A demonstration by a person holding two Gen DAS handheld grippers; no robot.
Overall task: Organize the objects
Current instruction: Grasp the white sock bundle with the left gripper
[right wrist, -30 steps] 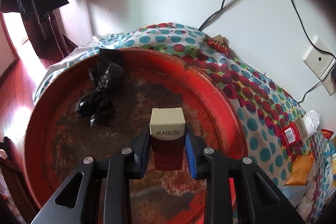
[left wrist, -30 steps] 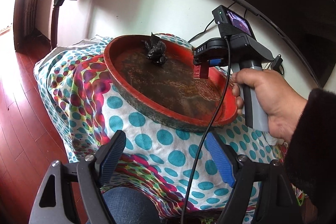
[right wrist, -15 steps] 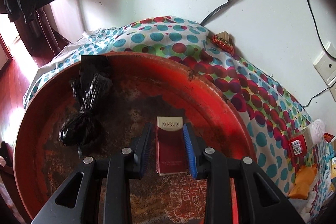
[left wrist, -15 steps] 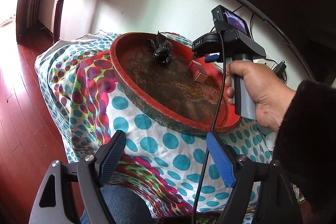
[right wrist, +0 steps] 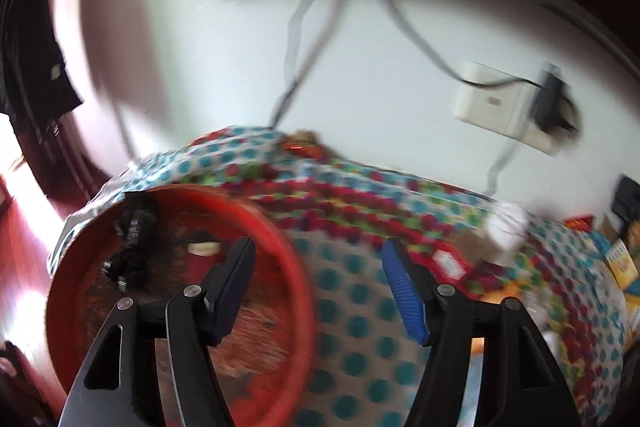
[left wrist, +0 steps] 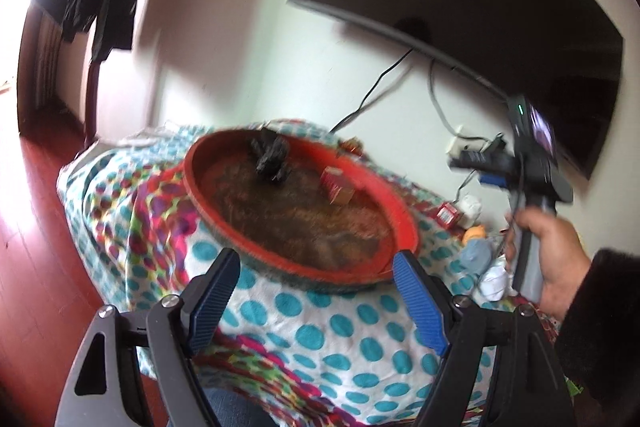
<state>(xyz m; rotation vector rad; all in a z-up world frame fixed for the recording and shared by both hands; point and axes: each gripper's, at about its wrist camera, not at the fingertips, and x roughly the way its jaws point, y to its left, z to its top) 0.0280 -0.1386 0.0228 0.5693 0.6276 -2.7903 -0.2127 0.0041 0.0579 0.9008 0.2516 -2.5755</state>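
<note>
Both grippers' fingers apart, empty; red box (left wrist: pixel 337 184) in tray (left wrist: pixel 400 215), blurred

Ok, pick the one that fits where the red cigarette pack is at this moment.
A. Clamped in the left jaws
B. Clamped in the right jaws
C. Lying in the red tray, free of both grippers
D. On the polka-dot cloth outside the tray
C: the red cigarette pack lies inside the red tray near the black bag, while the right gripper and left gripper both stand open and hold nothing.

No legible text on the blurred red box (left wrist: pixel 337 184) or elsewhere.
</note>
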